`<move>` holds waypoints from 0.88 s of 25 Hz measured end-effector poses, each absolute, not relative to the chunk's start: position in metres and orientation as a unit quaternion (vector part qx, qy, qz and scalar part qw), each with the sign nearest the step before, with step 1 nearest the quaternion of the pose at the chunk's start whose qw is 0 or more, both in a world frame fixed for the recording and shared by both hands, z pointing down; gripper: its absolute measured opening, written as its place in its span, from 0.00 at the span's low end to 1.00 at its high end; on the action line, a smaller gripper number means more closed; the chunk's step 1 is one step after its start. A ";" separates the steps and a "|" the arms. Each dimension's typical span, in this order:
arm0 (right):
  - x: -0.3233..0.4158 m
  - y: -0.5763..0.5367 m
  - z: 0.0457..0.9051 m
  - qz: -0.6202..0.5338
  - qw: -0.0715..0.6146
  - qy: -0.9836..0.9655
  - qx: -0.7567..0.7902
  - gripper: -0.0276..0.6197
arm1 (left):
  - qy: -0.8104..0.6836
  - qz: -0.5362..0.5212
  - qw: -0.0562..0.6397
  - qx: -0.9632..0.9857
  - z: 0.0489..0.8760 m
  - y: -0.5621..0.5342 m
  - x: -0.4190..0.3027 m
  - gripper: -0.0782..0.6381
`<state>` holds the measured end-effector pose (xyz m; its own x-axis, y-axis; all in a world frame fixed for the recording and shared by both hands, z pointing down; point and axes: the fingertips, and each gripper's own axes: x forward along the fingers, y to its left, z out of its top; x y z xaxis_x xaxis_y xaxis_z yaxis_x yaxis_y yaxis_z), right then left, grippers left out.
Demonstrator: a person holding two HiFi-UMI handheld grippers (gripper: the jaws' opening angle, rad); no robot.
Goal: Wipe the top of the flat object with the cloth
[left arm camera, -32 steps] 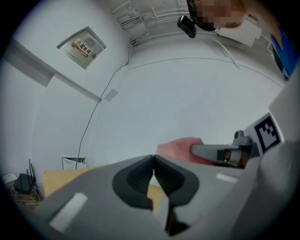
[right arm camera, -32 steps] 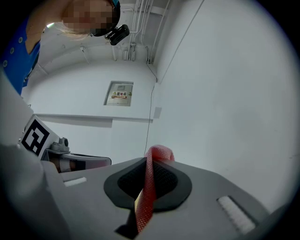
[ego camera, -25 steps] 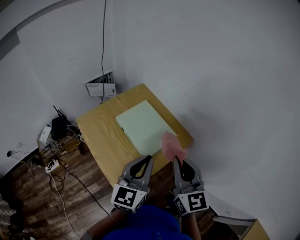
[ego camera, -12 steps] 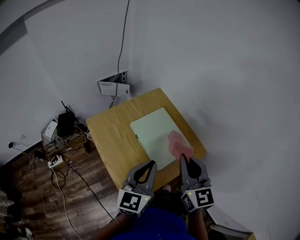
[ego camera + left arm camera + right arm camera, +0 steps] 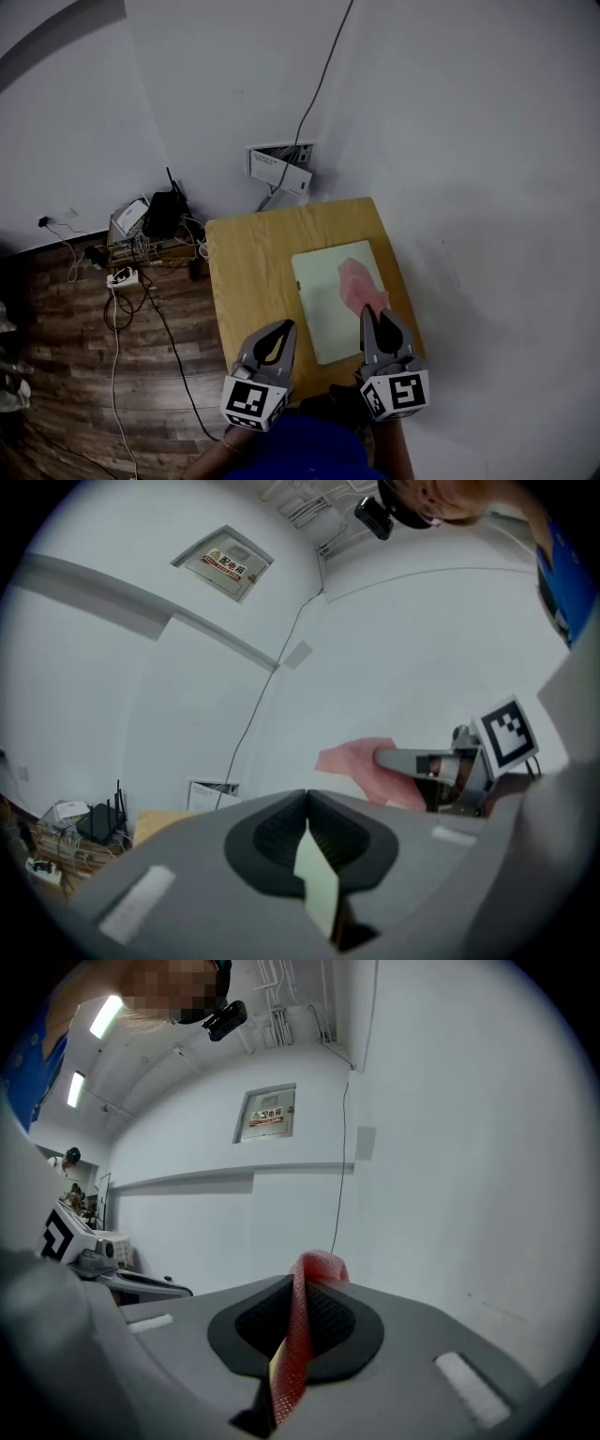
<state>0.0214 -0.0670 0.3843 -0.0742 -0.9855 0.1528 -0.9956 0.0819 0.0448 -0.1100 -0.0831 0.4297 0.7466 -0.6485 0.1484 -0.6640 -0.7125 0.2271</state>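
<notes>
A pale green flat board (image 5: 328, 314) lies on the small wooden table (image 5: 253, 262), toward its right side. In the head view my right gripper (image 5: 367, 314) is shut on a pink cloth (image 5: 356, 285) that hangs over the board's right part. The red mesh cloth (image 5: 298, 1335) is pinched between its jaws in the right gripper view. My left gripper (image 5: 289, 326) is shut and holds nothing, hovering above the table's near edge, left of the board. In the left gripper view the cloth (image 5: 361, 764) and the right gripper (image 5: 380, 758) show at the right.
A white wall box (image 5: 279, 167) with a cable running up sits behind the table. A router and tangled cables (image 5: 155, 225) lie on the wooden floor at the left. White walls close in behind and to the right of the table.
The view has swung so the table now lies squarer ahead. Both grippers have moved forward over it, and the pink cloth has travelled from the board's near corner to above its right part.
</notes>
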 end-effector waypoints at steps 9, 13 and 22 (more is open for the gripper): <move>0.080 -0.108 0.380 0.019 0.062 -0.784 0.618 0.07 | -0.410 0.066 0.134 0.900 0.460 -0.095 -0.060 0.11; 0.098 -0.123 0.382 0.015 0.071 -0.802 0.593 0.07 | -0.439 0.083 0.141 0.884 0.475 -0.102 -0.046 0.12; 0.099 -0.159 0.395 0.012 0.086 -0.838 0.539 0.07 | -0.472 0.132 0.182 0.852 0.519 -0.114 -0.029 0.18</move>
<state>0.0989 -0.1588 0.3945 -0.4050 -0.9006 0.1578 -0.9048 0.4197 0.0727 -0.0292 -0.1140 0.5188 0.5189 -0.7568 0.3975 -0.8532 -0.4878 0.1850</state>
